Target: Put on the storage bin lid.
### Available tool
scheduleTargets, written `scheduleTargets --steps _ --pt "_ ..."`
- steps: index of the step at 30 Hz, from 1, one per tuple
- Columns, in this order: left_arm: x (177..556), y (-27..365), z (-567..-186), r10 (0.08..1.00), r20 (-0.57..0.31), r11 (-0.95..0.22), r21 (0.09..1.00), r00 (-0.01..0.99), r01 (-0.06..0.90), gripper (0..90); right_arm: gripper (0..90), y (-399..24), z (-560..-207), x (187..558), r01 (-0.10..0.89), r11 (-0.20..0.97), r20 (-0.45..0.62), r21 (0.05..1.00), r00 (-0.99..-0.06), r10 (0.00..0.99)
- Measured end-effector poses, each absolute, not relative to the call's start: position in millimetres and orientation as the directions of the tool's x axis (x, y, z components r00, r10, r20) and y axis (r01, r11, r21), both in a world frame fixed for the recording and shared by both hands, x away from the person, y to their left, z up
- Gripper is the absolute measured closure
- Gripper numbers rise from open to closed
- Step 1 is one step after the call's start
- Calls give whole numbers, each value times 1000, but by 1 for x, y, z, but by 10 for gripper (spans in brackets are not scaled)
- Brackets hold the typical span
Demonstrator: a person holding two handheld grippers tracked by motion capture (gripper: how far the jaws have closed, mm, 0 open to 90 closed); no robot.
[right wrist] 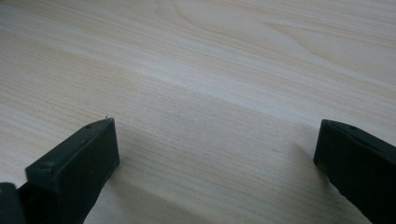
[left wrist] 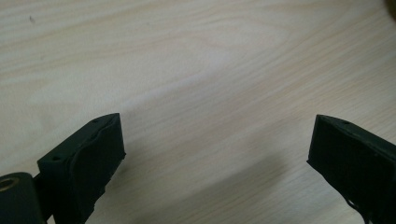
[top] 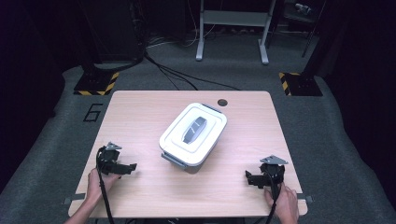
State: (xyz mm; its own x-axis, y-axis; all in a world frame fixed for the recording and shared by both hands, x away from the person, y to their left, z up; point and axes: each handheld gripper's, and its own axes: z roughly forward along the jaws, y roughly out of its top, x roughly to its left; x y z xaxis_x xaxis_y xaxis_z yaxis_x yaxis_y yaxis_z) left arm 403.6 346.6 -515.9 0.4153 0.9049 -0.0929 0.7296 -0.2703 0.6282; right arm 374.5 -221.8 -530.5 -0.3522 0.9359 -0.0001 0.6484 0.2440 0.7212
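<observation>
Left tool (top: 133, 166) sits low at the lower left of the high view, jaws pointing right toward the middle of the counter (top: 140, 112). In the left gripper view that tool (left wrist: 215, 140) has its jaws spread wide, released, with bare wood grain between them and their shadow on the wood.

Right tool (top: 248, 177) is at the lower right of the high view, jaws pointing left, a hand (top: 285, 203) gripping it from the bottom edge. Its own view has the tool (right wrist: 215, 144) just as wide, released, with plain wood between the jaws.

The box (top: 193, 134) lies at the centre of the high view, between the two tools and a little above them in frame, well apart from both. It is white with a grey handle (top: 194, 129) on its lid, turned at an angle, one corner toward the bottom of the frame. A grey latch (top: 173, 158) shows on its near end. The lid is on.

Other hand (top: 99, 182) holds the left tool from the bottom left, cable (top: 105, 196) trailing down.
</observation>
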Motion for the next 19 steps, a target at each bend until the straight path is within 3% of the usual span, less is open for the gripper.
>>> scheduleTargets --steps 7,19 --pt "395 354 -531 910 -1 -290 714 415 637 0 0 -222 -530 374 649 244 0 720 -352 936" --pt "395 355 -531 908 -6 -289 716 420 636 0 0 -222 -530 375 648 242 5 722 -355 935"
